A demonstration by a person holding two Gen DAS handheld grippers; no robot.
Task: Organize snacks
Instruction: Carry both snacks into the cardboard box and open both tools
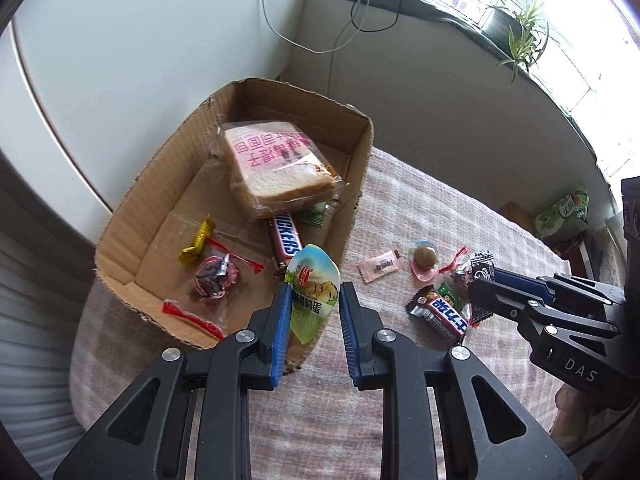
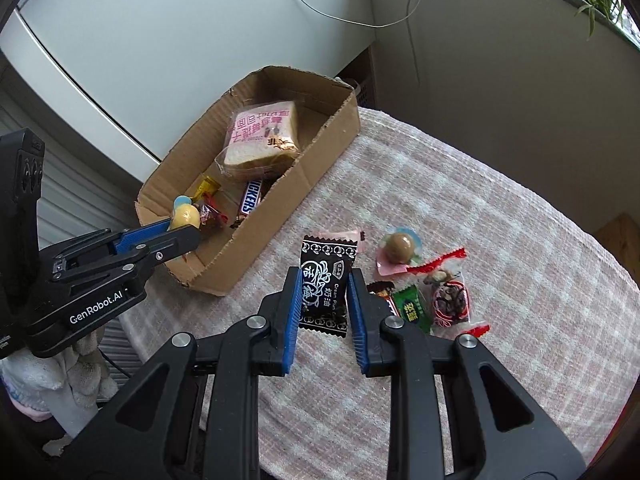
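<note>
My left gripper [image 1: 314,296] is shut on a green-and-white egg snack packet [image 1: 312,292], held just over the near right wall of the cardboard box [image 1: 160,168]. From the right wrist view the left gripper [image 2: 182,226] shows at the box's near end. My right gripper [image 2: 324,292] is shut on a black cream plum candy packet [image 2: 326,280], lifted above the checked cloth [image 2: 480,184]. In the left wrist view the right gripper [image 1: 478,280] holds that black packet [image 1: 480,268]. The box holds wrapped bread [image 1: 276,168], a Snickers bar [image 1: 286,240] and small sweets.
Loose on the cloth lie a pink candy [image 1: 380,266], a round brown sweet in a blister [image 2: 400,248], a small chocolate bar [image 1: 440,312], a green packet [image 2: 412,306] and a red-tied bag [image 2: 450,300]. A white cabinet [image 1: 120,60] stands behind the box. Cables hang on the wall.
</note>
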